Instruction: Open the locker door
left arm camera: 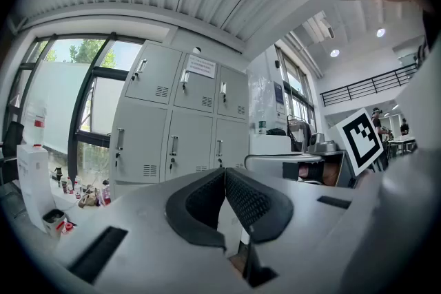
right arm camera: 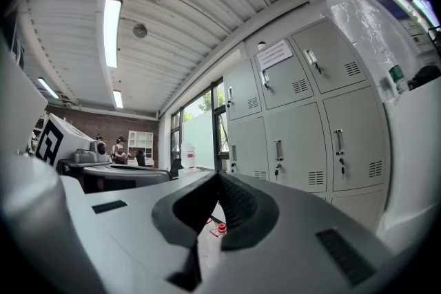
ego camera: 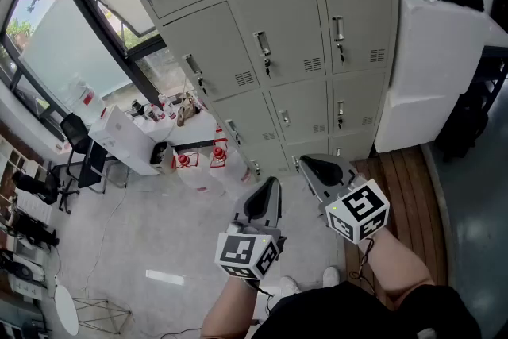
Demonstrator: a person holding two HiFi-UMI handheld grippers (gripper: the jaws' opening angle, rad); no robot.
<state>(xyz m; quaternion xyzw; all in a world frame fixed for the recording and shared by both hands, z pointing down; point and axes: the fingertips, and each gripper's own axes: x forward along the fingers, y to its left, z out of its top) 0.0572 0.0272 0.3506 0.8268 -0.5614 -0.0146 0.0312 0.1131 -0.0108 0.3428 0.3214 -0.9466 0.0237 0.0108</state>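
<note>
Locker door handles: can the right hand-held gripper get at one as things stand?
Probably yes: nothing stands between the right hand-held gripper and the handles. It is apart from the lockers, jaws shut, so needs opening.

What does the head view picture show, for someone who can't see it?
The left gripper and the right gripper, jaws shut, are held toward a wall of grey lockers with every visible door closed. A window and a cluttered white table are at the left.
</note>
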